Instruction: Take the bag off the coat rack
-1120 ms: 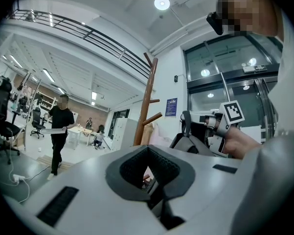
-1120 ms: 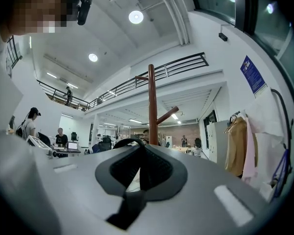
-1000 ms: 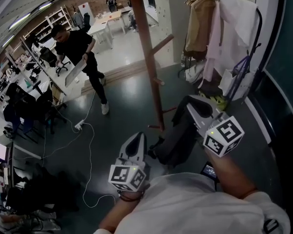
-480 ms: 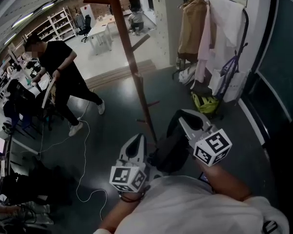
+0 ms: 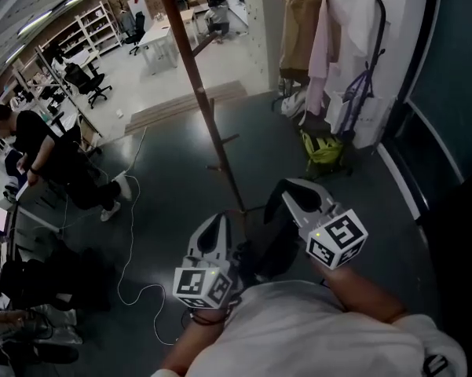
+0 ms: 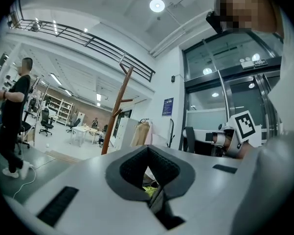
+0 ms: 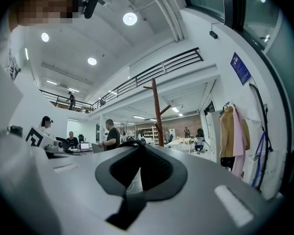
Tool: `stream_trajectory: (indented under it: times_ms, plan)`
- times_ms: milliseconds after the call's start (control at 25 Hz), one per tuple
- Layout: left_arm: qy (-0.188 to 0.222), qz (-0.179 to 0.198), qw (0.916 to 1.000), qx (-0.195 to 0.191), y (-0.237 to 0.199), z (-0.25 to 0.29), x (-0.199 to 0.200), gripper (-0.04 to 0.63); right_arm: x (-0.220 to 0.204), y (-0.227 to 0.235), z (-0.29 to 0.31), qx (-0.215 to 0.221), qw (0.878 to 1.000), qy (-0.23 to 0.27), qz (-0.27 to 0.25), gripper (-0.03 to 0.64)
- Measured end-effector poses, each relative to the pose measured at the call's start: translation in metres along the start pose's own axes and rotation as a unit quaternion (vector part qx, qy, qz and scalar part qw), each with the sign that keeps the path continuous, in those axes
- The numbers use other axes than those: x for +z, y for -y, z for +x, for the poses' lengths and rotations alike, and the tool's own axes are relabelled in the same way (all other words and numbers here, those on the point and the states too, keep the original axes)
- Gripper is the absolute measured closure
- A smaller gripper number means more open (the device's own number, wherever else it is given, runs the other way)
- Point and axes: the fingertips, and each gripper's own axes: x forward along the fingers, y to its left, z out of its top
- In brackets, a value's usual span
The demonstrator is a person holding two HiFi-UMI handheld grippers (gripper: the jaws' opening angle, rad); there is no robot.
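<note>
The wooden coat rack (image 5: pixel 196 85) stands in mid-floor, its pegs bare; it also shows in the left gripper view as the coat rack (image 6: pixel 116 114) and in the right gripper view as the coat rack (image 7: pixel 157 111). A black bag (image 5: pixel 275 246) hangs clear of it, close to my body, under my right gripper (image 5: pixel 292 195). That gripper is shut, and a black strap (image 7: pixel 132 142) arches over its tip. My left gripper (image 5: pixel 216 225) is just left of the bag, jaws together and nothing seen between them. The bag's lower part is hidden by my chest.
A garment rail with coats (image 5: pixel 314 22) stands at the back right, a yellow-green bag (image 5: pixel 323 149) on the floor below it. A white cable (image 5: pixel 129 250) trails over the floor at left. A person (image 5: pixel 55 163) stands by desks at far left. A dark wall (image 5: pixel 448 132) runs along the right.
The right gripper and the black bag have come back from the rack toward my body. The person in black has walked off to the left. The left gripper has kept its place.
</note>
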Motion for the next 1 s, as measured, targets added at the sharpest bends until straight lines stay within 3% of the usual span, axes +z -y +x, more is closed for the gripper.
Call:
stream_trajectory:
  times_ms: [520, 1000]
  plan:
    - [-0.006, 0.015, 0.9996, 0.022, 0.039, -0.062, -0.006, 0.594, -0.021, -0.049, -0.068, 0.002, 1.0, 0.0, 0.018, 0.595]
    - [0.0, 0.023, 0.9996, 0.017, 0.035, -0.09, 0.007, 0.594, -0.028, -0.107, -0.081, 0.021, 1.0, 0.002, 0.006, 0.594]
